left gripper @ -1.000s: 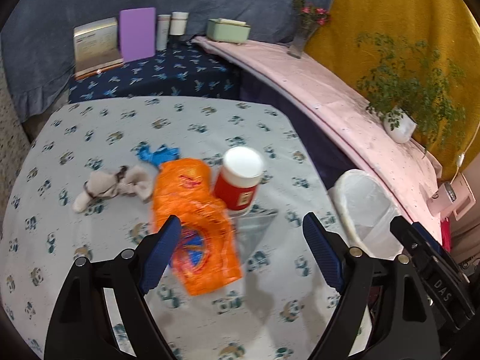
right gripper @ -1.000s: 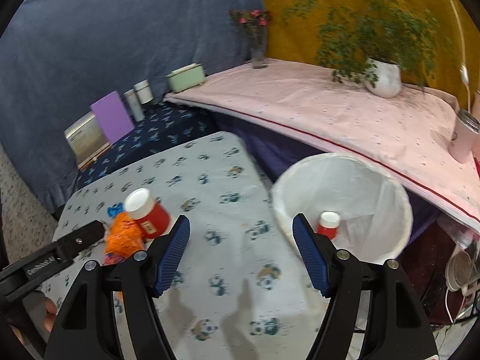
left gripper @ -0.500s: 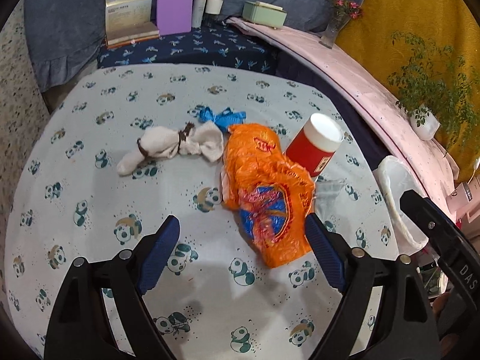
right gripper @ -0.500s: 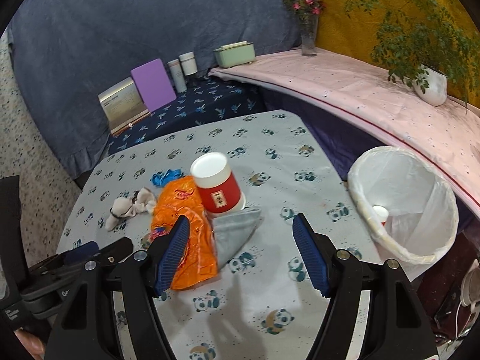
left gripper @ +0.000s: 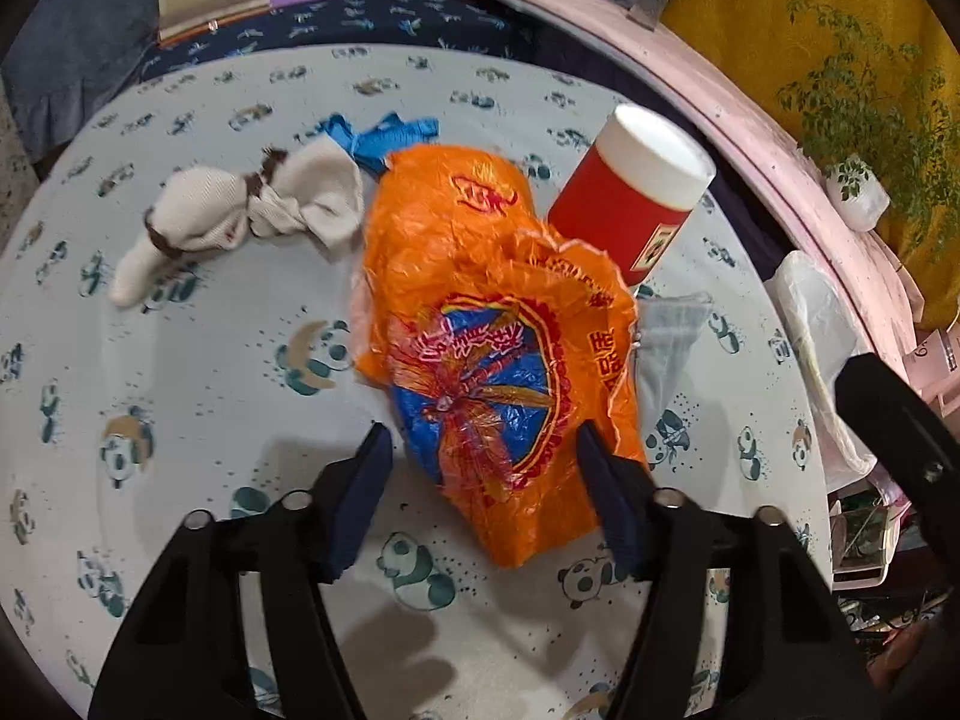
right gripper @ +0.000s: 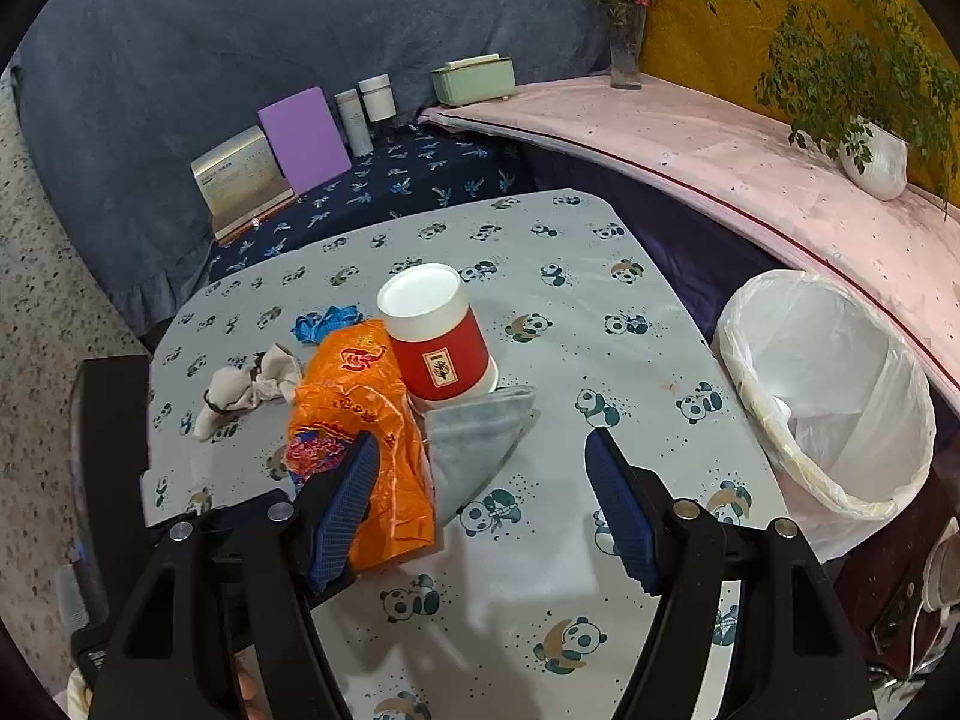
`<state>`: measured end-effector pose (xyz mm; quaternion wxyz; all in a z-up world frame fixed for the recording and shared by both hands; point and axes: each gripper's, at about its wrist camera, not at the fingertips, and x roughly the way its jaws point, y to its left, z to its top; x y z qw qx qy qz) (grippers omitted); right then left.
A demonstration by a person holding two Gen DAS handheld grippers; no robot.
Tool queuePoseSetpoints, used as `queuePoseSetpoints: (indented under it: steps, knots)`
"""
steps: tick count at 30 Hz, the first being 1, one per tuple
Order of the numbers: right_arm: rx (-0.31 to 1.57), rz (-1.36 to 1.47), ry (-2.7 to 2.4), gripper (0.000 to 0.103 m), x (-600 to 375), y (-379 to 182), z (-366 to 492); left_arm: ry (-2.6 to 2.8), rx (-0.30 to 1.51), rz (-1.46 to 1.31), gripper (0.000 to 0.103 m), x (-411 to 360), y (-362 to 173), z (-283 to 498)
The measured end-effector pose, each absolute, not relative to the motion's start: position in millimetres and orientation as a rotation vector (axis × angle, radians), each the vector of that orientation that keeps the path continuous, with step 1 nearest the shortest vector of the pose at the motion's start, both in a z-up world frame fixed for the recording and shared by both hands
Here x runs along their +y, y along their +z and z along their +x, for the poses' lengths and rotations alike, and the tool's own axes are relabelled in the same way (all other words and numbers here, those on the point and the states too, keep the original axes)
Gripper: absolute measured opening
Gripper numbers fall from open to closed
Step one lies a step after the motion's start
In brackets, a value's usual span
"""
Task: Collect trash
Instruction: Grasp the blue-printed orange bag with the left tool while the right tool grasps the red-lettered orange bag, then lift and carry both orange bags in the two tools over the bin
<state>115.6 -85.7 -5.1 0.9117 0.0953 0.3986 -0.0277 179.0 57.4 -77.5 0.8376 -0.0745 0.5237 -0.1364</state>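
Left wrist view looked down on the desk [left gripper: 198, 360], where most of the trash was yet to be collected. The left gripper [left gripper: 483, 456] hung low over the near end of the orange bag [left gripper: 480, 336], its jaws spread to either side of the crumpled plastic and not yet pinching it. Behind the bag stood the red cup [left gripper: 624, 198] with its white top, upright and touching the bag's far edge. A grey cloth [left gripper: 666, 342] lay just beside the bag under the cup, a beige rag [left gripper: 240, 216] lay to the other side, and a blue scrap [left gripper: 384, 135] peeked out behind it. The bin [left gripper: 810, 324] showed at the desk's edge, well apart from the pile.

Right wrist view gave the wider picture. The right gripper [right gripper: 483, 498] hovered above the desk with jaws spread and nothing between them. The bag [right gripper: 360, 420], cup [right gripper: 435, 336], cloth [right gripper: 474, 438], rag [right gripper: 246, 387] and scrap [right gripper: 324, 324] all sat in one cluster on the desk [right gripper: 600, 276]. The bin [right gripper: 774, 420], lined with white plastic, stood beside the desk; something small and pale lay deep inside it, too small to identify.

By my reckoning the job was in its early part: five pieces remained on the desk, and the bag looked to be the one about to be taken.
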Motion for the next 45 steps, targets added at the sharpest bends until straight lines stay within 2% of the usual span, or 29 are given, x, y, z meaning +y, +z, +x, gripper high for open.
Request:
queuePoseSetpoints:
  steps: [2,3,4,5,9,22,30,41,42,44,45]
  knots:
    - [0.831,0.199,-0.061,0.068,-88,-9,117,-0.294,1.116,-0.159,0.042,56,-81,180]
    - [0.835,0.2,-0.063,0.068,-90,-11,118,-0.301,1.109,-0.154,0.032,55,-80,178]
    - [0.838,0.201,-0.066,0.068,-91,-13,118,-0.326,1.111,-0.146,0.017,54,-79,177]
    - [0.842,0.205,-0.069,0.068,-92,-15,119,-0.344,1.118,-0.145,0.01,55,-77,176]
    - [0.848,0.212,-0.066,0.068,-90,-18,122,-0.367,1.088,-0.162,0.004,66,-61,167]
    - [0.87,0.189,0.047,0.068,-41,-25,148,-0.233,0.92,-0.2,0.004,136,7,163]
    - [0.921,0.188,0.116,0.068,-7,-49,180,-0.136,0.898,-0.239,0.004,175,8,182]
    - [0.984,0.159,0.094,0.07,2,-89,204,-0.136,0.938,-0.256,0.004,179,-14,199]
    - [0.982,0.143,0.089,0.067,4,-90,204,-0.136,0.941,-0.256,0.004,178,-15,200]
    - [0.976,0.094,0.085,0.054,8,-90,204,-0.138,0.943,-0.257,0.004,177,-17,200]
    - [0.975,0.08,0.087,0.041,9,-90,203,-0.139,0.945,-0.257,0.004,176,-17,200]
